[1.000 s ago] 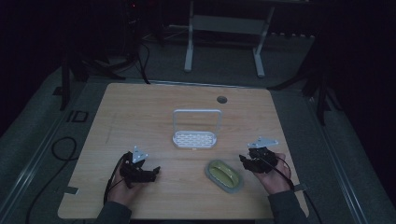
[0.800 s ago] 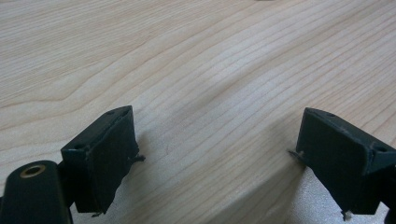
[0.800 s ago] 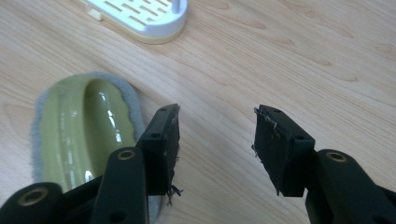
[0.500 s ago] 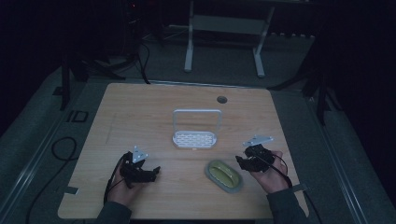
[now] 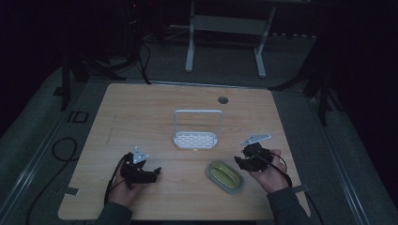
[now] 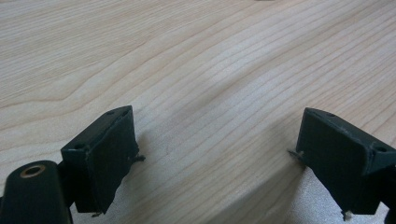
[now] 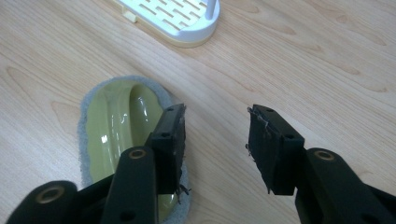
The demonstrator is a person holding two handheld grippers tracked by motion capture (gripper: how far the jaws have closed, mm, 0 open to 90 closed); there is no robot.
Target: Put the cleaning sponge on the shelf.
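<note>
Green dish [image 7: 116,135] lies just beside right tool [image 7: 215,140].

Left black two-jaw hand-held gripper [image 5: 152,172] low, held level, jaws wide apart, empty. Right black two-jaw hand-held gripper [image 5: 238,162] angled down-left, jaws just narrowing, nothing between them.

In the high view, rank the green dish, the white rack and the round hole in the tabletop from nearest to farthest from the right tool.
1. Green dish, just beside the right tool, toward the table's middle.
2. White rack, mid-table, farther back.
3. Round hole, near the far edge.
</note>
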